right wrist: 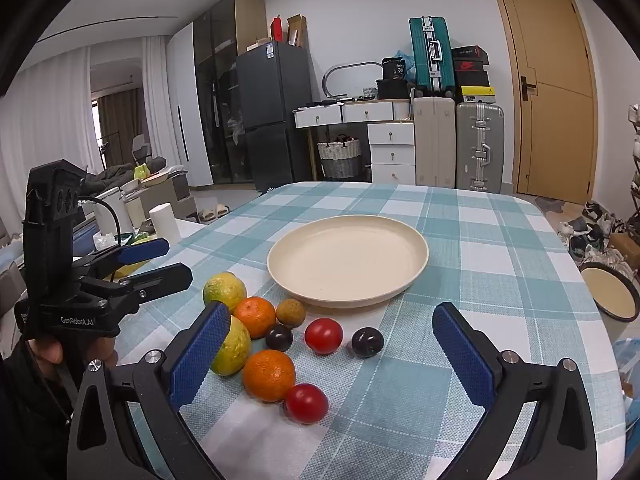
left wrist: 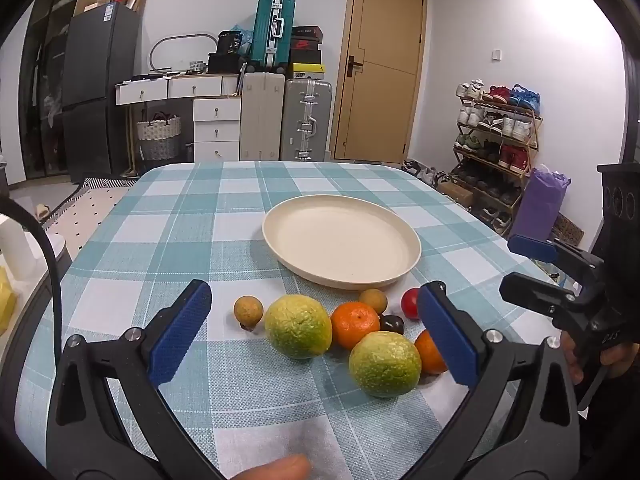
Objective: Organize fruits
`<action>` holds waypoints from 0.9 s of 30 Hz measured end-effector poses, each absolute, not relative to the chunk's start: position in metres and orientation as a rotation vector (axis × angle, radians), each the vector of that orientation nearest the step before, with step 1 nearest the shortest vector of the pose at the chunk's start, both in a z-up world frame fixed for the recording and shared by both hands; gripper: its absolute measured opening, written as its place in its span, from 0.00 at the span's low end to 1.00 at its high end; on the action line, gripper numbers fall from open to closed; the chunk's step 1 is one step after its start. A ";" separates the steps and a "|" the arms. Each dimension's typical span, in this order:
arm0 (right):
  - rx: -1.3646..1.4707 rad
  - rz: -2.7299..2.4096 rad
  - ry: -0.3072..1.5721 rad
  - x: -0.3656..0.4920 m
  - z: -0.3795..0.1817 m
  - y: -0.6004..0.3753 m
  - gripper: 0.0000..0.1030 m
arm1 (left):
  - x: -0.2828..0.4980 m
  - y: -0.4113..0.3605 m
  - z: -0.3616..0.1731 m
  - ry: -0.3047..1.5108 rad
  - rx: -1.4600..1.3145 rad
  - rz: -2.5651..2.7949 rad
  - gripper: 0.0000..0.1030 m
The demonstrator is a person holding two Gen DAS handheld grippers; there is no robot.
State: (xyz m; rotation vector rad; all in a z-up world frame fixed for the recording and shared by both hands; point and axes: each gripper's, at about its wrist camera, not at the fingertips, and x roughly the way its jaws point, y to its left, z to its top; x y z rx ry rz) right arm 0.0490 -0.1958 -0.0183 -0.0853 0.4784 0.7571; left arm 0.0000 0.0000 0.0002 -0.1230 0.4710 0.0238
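We see a table draped in a woven cloth (right wrist: 460, 240) of teal, pale blue and white checks, its weave coarse and visibly threaded up close. On it sits a round, shallow cream plate (right wrist: 416, 272) with a low raised rim and a matte surface; nothing lies in it. Just in front of the plate the fruit is clustered on the cloth: two large yellow-green citrus with pebbled skin, one nearer (left wrist: 385, 364) and one farther (left wrist: 298, 326), two glossy dimpled mandarins, the far one (right wrist: 255, 317) and the near one (right wrist: 269, 375), two smooth red tomatoes, one beside the dark fruit (right wrist: 323, 335) and one closest to us (right wrist: 306, 403), two shiny dark plums, one (right wrist: 279, 337) among the cluster and one (right wrist: 367, 342) set a little apart to the right, and small tan, rough-skinned round fruits, one (left wrist: 248, 310) alone at the left and another (right wrist: 291, 313) touching the plate's near edge region. Our left gripper (left wrist: 316, 336) hovers above the cluster with its blue ribbed pads spread wide, holding nothing; the big citrus lie between its fingers in view. Our right gripper (right wrist: 332, 356) is likewise spread and empty, its left pad overlapping the nearer citrus in view. A dark-rimmed cream bowl (right wrist: 612, 292) stands off the table's right side.
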 end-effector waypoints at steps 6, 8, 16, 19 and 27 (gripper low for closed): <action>-0.085 0.757 0.467 0.049 -0.018 -0.196 1.00 | 0.000 0.000 0.000 0.468 -0.128 0.025 1.00; -0.084 0.758 0.467 0.049 -0.018 -0.196 1.00 | 0.000 0.000 0.000 0.467 -0.128 0.025 1.00; -0.085 0.757 0.465 0.049 -0.018 -0.197 1.00 | 0.000 0.000 0.000 0.467 -0.128 0.023 1.00; -0.086 0.757 0.466 0.049 -0.018 -0.196 1.00 | -0.001 0.001 0.000 0.467 -0.127 0.024 1.00; -0.086 0.756 0.466 0.049 -0.018 -0.196 1.00 | -0.001 0.000 0.000 0.466 -0.126 0.024 1.00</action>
